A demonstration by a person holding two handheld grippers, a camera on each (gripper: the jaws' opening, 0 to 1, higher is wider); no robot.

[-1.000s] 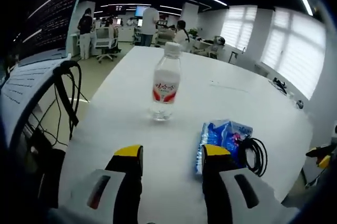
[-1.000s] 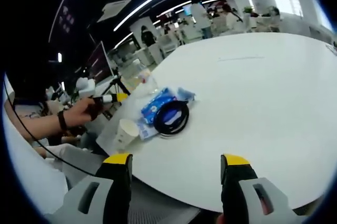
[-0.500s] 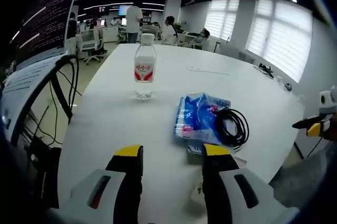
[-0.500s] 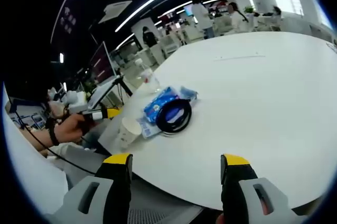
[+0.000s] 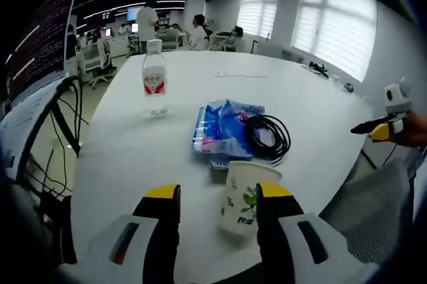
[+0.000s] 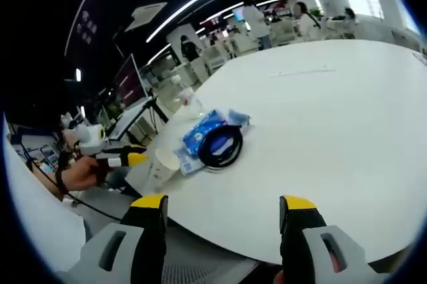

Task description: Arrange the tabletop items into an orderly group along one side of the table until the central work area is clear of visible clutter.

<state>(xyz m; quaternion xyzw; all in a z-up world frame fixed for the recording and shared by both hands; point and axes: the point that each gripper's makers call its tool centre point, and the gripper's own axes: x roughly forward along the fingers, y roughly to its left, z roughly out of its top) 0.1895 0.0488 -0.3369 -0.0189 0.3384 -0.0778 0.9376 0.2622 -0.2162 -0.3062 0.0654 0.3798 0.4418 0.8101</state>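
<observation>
A paper cup point(image 5: 243, 194) with a leaf print stands near the white table's point(image 5: 133, 164) front edge, just beyond my left gripper point(image 5: 217, 194), which is open and holds nothing. Behind the cup lies a blue packet point(image 5: 223, 127) with a coil of black cable point(image 5: 268, 137) on it. A water bottle point(image 5: 154, 77) with a red label stands upright farther back on the left. In the right gripper view the cup point(image 6: 161, 167), packet point(image 6: 200, 132), cable point(image 6: 219, 145) and bottle point(image 6: 189, 101) cluster at the table's left edge. My right gripper point(image 6: 223, 207) is open above the near rim. The left gripper point(image 6: 120, 159) shows there in a hand.
A monitor point(image 5: 40, 37) with text and dangling black cables point(image 5: 63, 124) stand left of the table. Small dark items point(image 5: 320, 69) lie at the far right edge by the windows. Several people and office chairs are at the room's back. The right gripper point(image 5: 387, 127) shows at the right of the left gripper view.
The left gripper's camera has pulled back and swung, so the bottle looks farther off and the paper cup has come into view close to its jaws. The right gripper view has barely shifted.
</observation>
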